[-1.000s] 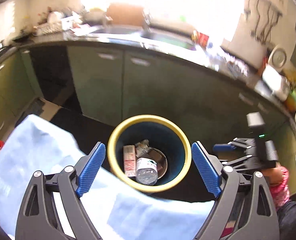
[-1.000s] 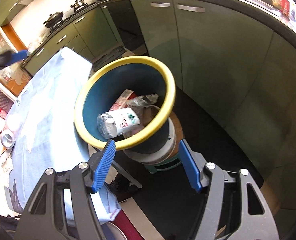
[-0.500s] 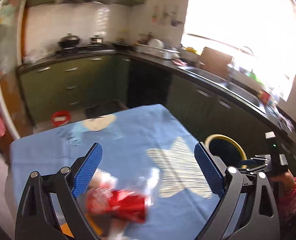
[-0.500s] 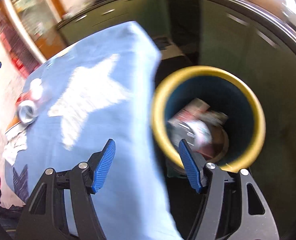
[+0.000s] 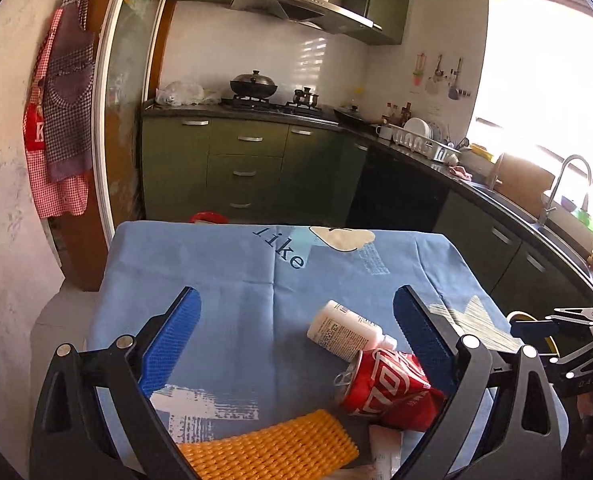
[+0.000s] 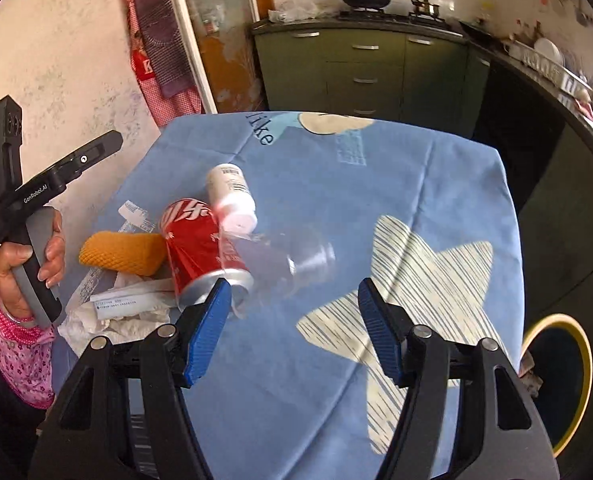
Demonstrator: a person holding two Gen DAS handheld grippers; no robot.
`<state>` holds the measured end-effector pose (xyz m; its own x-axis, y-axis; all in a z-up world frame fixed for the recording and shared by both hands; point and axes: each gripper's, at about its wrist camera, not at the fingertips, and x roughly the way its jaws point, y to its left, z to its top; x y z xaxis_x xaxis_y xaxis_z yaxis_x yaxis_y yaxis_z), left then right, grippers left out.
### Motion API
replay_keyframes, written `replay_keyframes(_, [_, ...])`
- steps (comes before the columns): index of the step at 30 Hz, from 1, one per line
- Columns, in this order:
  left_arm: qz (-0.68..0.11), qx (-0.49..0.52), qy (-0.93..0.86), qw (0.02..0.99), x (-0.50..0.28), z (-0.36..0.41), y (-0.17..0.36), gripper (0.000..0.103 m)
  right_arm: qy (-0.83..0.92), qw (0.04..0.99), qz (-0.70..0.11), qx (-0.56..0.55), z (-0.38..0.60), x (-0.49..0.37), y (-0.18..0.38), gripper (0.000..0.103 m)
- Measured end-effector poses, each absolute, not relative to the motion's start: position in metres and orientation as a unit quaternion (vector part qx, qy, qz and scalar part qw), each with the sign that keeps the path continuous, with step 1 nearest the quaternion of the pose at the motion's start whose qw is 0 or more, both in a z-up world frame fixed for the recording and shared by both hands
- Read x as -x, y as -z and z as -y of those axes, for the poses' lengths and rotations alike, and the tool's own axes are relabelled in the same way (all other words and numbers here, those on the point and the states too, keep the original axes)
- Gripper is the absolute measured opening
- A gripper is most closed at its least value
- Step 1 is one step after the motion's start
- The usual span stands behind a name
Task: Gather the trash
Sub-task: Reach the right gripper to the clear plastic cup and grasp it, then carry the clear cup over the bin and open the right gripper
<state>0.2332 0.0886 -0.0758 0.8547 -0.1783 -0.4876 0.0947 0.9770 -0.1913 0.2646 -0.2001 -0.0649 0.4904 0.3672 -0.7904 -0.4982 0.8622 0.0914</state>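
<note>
Step in hand: picking the next piece of trash off the tabletop (image 6: 436, 184), which is covered in a blue printed cloth.
Trash location: a crushed red aluminium drink can (image 6: 200, 248) lies on its side near the tabletop's left edge in the right wrist view, touching a white plastic bottle (image 6: 232, 196); a clear plastic bottle (image 6: 296, 256), blurred, lies against the can.
Other litter: an orange foam net sleeve (image 6: 124, 252) and crumpled white paper receipts (image 6: 124, 304) sit just beside the can.
Left gripper (image 5: 296, 344): blue fingers spreading wider, nothing between them; can and white bottle lie just ahead.
Right gripper (image 6: 292, 328): fingers apart, empty, above the cloth.
Bin: yellow-rimmed blue trash bin (image 6: 564, 380) stands off the tabletop's right edge.
Advice: the left should probably straddle the can across its crushed body, not the rim, and avoid nudging the white bottle.
</note>
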Motion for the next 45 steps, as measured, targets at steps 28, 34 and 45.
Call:
replay_keyframes(28, [-0.269, 0.066, 0.101, 0.955, -0.228, -0.068, 0.082, 0.097, -0.118, 0.883, -0.391, 0.231, 0.180, -0.299, 0.114, 0.035])
replay_keyframes(34, [-0.272, 0.061, 0.103, 0.955, -0.228, -0.064, 0.082, 0.097, -0.087, 0.898, -0.364, 0.230, 0.197, -0.303, 0.114, 0.004])
replay_keyframes(45, [-0.270, 0.053, 0.108, 0.955, -0.225, -0.058, 0.081, 0.097, -0.129, 0.909, -0.395, 0.036, 0.284, -0.291, 0.071, 0.004])
